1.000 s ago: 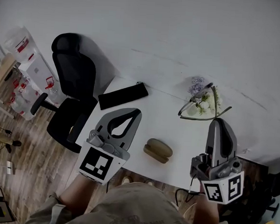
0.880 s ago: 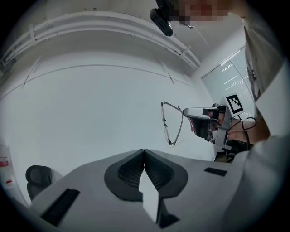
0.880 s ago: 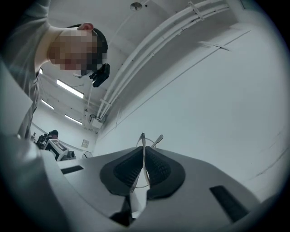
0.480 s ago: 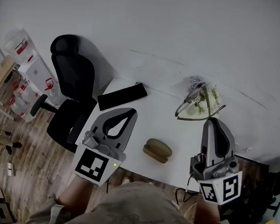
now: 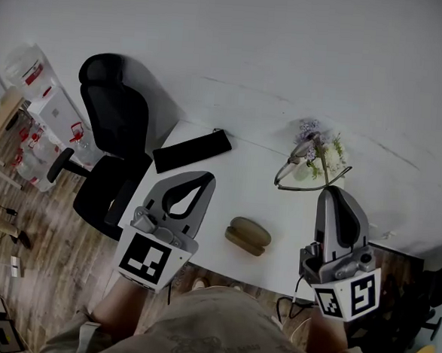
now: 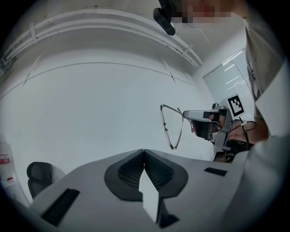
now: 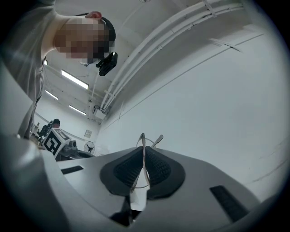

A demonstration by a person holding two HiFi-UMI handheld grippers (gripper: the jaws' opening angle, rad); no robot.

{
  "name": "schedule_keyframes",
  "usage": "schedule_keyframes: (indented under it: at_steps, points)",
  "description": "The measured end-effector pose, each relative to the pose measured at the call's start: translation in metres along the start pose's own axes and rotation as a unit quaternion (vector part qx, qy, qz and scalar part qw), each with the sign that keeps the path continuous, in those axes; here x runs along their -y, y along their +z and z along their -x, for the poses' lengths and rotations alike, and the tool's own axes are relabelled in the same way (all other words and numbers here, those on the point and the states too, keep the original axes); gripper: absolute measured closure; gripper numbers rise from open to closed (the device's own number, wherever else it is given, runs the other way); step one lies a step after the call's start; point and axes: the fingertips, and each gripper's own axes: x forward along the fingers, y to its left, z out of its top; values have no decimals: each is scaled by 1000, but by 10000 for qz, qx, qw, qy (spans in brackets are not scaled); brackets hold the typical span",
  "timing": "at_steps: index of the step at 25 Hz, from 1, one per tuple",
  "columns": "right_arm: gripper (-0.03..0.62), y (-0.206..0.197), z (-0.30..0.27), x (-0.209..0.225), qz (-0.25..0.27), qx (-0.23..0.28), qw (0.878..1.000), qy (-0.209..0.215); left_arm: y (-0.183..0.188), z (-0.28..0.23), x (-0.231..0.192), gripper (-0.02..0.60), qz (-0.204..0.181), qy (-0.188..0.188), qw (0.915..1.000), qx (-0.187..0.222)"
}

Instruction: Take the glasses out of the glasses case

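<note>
My right gripper (image 5: 333, 190) is shut on the thin-framed glasses (image 5: 310, 168) and holds them in the air over the table's far right, in front of a small flower bunch. In the right gripper view a wire part of the glasses (image 7: 143, 164) is pinched between the ribbed pads. The left gripper view shows the glasses (image 6: 172, 127) hanging from the right gripper (image 6: 186, 113). The olive-brown glasses case (image 5: 248, 236) lies near the table's front edge, between both grippers. My left gripper (image 5: 206, 178) hovers at the table's left with its tips together and nothing held.
A black soft pouch (image 5: 192, 150) lies at the far left of the white table (image 5: 235, 192). Small flowers (image 5: 319, 150) stand at the back right against the white wall. A black office chair (image 5: 110, 138) stands left of the table on the wooden floor.
The right gripper has shifted slightly left with the glasses, and the glasses have tilted a little. The left gripper and the case have stayed put.
</note>
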Motion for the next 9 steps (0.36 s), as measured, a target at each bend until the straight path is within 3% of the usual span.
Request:
schedule_keyframes:
  at_steps: [9]
  points:
    - [554,-8,2,3,-39,-113,9999,-26,-4,-3,2,565,33,-35,10000,-22]
